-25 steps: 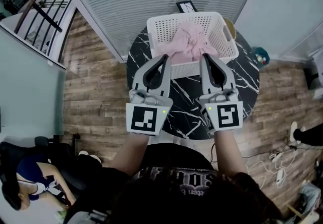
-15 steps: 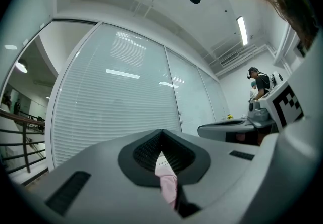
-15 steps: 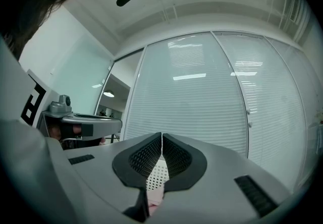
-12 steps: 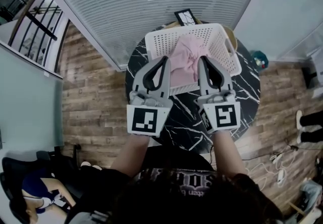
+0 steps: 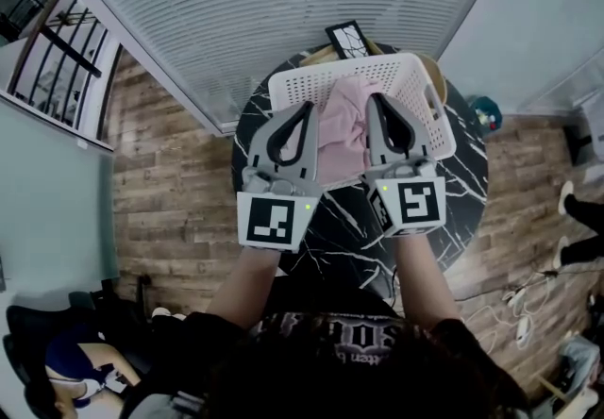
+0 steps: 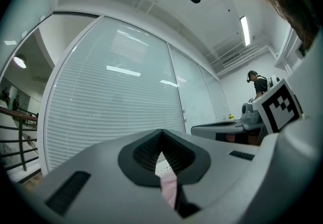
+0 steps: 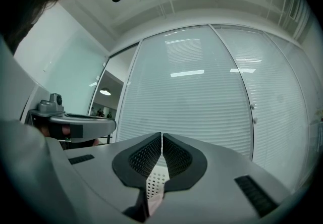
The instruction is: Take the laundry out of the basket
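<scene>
A white perforated laundry basket [image 5: 418,77] stands at the back of a round black marble table [image 5: 460,172]. A pink garment [image 5: 342,129] hangs bunched above the basket's front wall, stretched between my two grippers. My left gripper [image 5: 307,109] is shut on its left side, and pink cloth [image 6: 169,191] shows in the gap below the closed jaws [image 6: 161,134]. On the garment's right side my right gripper [image 5: 371,98] is shut. In the right gripper view [image 7: 161,138] the jaws meet, with a sliver of pink cloth [image 7: 154,201] and the basket wall [image 7: 157,177] beneath them.
A small framed card [image 5: 346,37] and a tan round object [image 5: 436,61] sit behind the basket. A window wall with white blinds [image 5: 283,2] runs close behind the table. Wood floor surrounds it, with a teal object [image 5: 487,110] and cables [image 5: 528,299] at the right.
Both grippers have risen and drawn closer together, and the pink garment has come up with them out of the basket. It now hangs between them in a narrower bunch.
</scene>
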### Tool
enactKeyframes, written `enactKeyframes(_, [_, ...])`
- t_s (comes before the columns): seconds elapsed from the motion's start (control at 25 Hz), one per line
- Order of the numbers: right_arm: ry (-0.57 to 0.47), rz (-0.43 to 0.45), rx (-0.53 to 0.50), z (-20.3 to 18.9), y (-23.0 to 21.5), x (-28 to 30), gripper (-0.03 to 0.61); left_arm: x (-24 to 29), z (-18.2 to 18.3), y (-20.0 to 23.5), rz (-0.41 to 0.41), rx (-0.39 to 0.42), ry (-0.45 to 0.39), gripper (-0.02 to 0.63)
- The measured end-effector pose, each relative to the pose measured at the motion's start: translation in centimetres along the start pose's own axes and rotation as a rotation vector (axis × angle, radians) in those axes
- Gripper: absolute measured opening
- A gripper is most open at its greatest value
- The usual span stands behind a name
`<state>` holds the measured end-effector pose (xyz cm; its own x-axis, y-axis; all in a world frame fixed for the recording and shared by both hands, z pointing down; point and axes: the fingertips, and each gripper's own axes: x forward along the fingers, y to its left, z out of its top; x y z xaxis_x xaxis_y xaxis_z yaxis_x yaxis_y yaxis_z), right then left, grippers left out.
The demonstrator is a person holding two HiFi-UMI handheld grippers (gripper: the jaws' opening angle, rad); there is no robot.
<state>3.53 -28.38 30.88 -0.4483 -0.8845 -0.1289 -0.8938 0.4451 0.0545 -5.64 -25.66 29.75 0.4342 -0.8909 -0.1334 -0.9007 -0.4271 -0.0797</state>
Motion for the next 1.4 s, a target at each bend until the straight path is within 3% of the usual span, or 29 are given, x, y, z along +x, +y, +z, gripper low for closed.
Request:
enactKeyframes(0.2, [0.001,-0.003,0.0,-0.6,-0.4,1.3,0.029,1.5,-0.1,0.9,-0.001,0.008,-0.005,0.0])
enactKeyframes(0.48, [0.085,-0.019,0.067,-3.5,-1.6,3.0,0.042,2.8,-1.5,1.6,-0.009,-0.015,0.016,-0.002])
enactKeyframes(0.76, [0.12,-0.019,0.056,-4.3,-3.0,6.0,0.229,3.9,-2.0,2.0,-0.022,-0.03,0.015,0.0])
enactKeyframes(1.0, [0.209,-0.037,0.037,-7.8,-3.6,8.4,0.291,4.6,-2.2,2.5,-0.028,-0.047,0.015,-0.002])
enactKeyframes(1.4, [0.493,-0.037,0.11,-16.0,-3.6,8.7,0.4,5.2,-2.2,2.9,-0.04,-0.054,0.013,0.0])
